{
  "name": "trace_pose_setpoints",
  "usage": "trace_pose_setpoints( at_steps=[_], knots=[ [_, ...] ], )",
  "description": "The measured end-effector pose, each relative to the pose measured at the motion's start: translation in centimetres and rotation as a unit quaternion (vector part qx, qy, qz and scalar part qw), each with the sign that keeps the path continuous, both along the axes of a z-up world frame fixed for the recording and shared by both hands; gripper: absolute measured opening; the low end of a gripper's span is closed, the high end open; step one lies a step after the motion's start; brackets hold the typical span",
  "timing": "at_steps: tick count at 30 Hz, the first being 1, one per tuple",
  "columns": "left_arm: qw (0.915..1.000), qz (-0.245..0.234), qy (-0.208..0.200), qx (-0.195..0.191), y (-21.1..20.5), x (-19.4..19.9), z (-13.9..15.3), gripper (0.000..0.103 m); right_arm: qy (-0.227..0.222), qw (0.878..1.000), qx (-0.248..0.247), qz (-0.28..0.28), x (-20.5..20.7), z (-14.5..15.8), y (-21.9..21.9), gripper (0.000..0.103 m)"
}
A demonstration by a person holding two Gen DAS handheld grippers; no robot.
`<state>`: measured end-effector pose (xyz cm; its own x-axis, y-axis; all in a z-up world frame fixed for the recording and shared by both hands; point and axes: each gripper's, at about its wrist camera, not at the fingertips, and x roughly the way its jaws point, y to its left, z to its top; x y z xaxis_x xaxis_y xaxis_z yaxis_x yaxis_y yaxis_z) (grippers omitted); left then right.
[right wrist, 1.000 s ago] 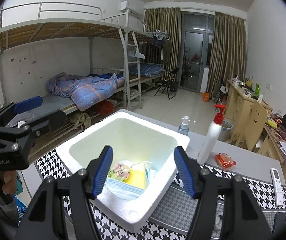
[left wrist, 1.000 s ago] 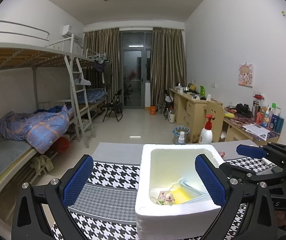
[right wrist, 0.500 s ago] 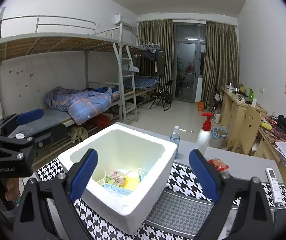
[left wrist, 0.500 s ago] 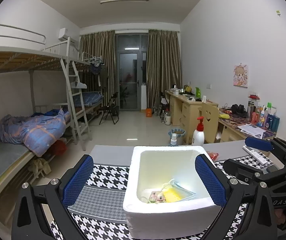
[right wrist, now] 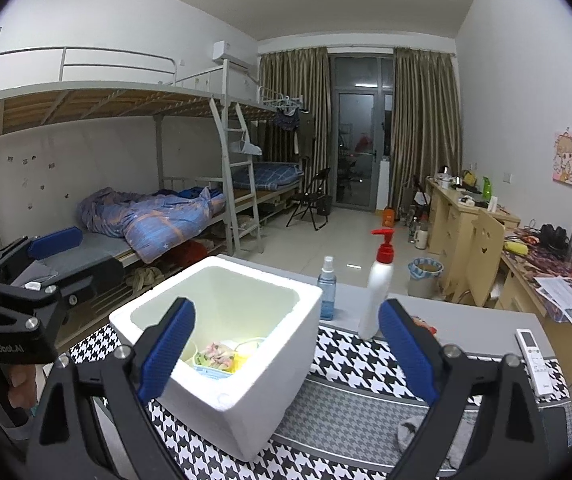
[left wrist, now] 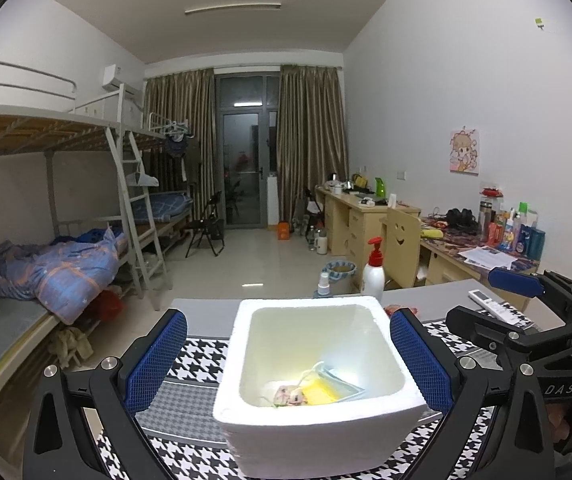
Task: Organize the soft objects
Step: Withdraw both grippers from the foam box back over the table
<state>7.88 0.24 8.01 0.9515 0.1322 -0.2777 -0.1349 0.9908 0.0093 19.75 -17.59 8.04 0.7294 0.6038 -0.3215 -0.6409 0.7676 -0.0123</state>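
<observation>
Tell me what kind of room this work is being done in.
Most likely a shared student dormitory room. Metal bunk beds with a ladder line one wall, a row of wooden desks cluttered with bottles lines the other, and curtains flank a glass balcony door.

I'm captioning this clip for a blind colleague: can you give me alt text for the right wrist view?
The open right gripper hovers empty over a white foam box holding soft items, on a houndstooth mat. Behind the box stand a blue spray bottle and a red-capped pump bottle; a remote lies at right. The left gripper shows at left, in a dorm room with bunk beds.
</observation>
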Motion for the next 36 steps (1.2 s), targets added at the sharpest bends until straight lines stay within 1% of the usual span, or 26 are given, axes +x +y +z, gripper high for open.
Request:
trace_pose_setpoints(
  at_steps=[6, 10, 23, 36],
  knots=[
    [0.9998, -0.018, -0.001, 0.013, -1.5, 0.0, 0.1, 0.102, -0.003, 1.000, 0.009, -0.014, -0.2, 0.1, -1.4, 0.095],
    [0.9996, -0.027, -0.002, 0.008, -2.0, 0.2, 0.2, 0.102, -0.003, 1.000, 0.011, -0.028, -0.2, 0.1, -2.3, 0.095],
    [0.9976, -0.067, -0.005, 0.016, -4.6, 0.9, 0.5, 0.102, -0.005, 0.997, 0.021, -0.071, -0.6, 0.1, -5.5, 0.095],
    [0.9956, -0.092, -0.007, 0.020, -6.0, 1.1, 0.7, 0.102, -0.012, 0.996, 0.017, -0.090, -1.1, 0.0, -7.2, 0.096]
  ],
)
